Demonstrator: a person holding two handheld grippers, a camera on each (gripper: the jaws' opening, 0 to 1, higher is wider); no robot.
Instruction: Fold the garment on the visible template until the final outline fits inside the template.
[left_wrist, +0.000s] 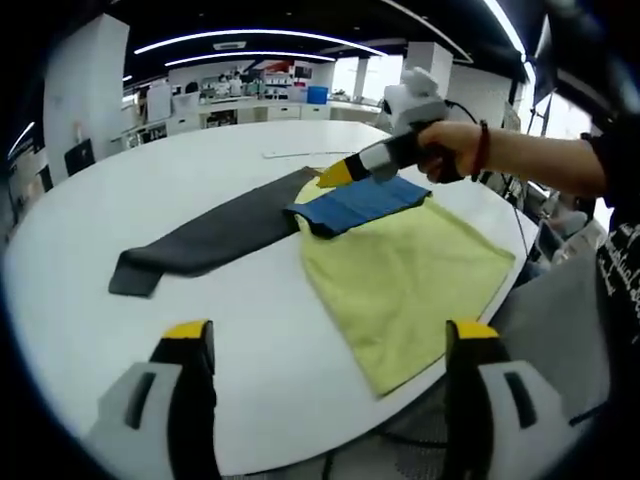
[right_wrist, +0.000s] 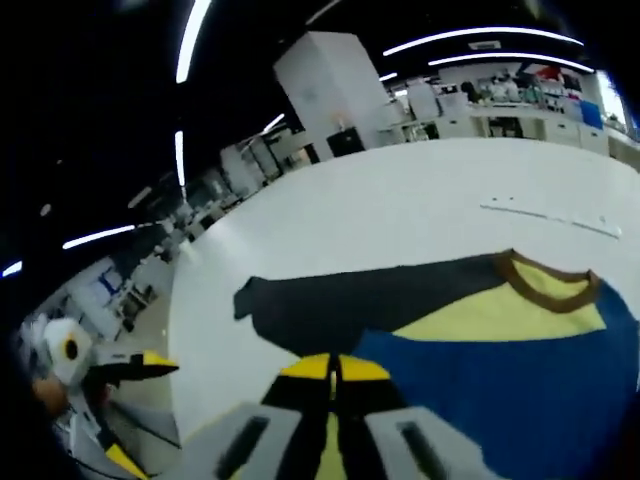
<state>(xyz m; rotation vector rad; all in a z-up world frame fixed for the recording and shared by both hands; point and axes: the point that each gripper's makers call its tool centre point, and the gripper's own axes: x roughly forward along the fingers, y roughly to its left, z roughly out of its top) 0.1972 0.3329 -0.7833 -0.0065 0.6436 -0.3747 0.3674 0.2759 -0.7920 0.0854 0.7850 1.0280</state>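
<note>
Overhead, right tool (left_wrist: 335, 174) closed above garment (left_wrist: 360, 203), left tool (left_wrist: 330, 345) agape

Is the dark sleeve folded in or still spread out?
Spread out: the dark sleeve lies flat on the white table, reaching away from the yellow garment.

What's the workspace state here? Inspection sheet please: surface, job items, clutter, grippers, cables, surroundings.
Surface: round white table.
Job's things: garment with blue body, yellow panel, brown collar and dark grey sleeve stretched out flat, lying partly on the yellow-green cloth template, which reaches the table edge.
Clutter: thin pale strip on the far tabletop.
Grippers: left gripper open, above bare table; right gripper shut, at the garment's blue part, held by a hand.
Cables: dark cable by the right gripper.
Surroundings: open lab, white pillar, benches, ceiling light strips.
</note>
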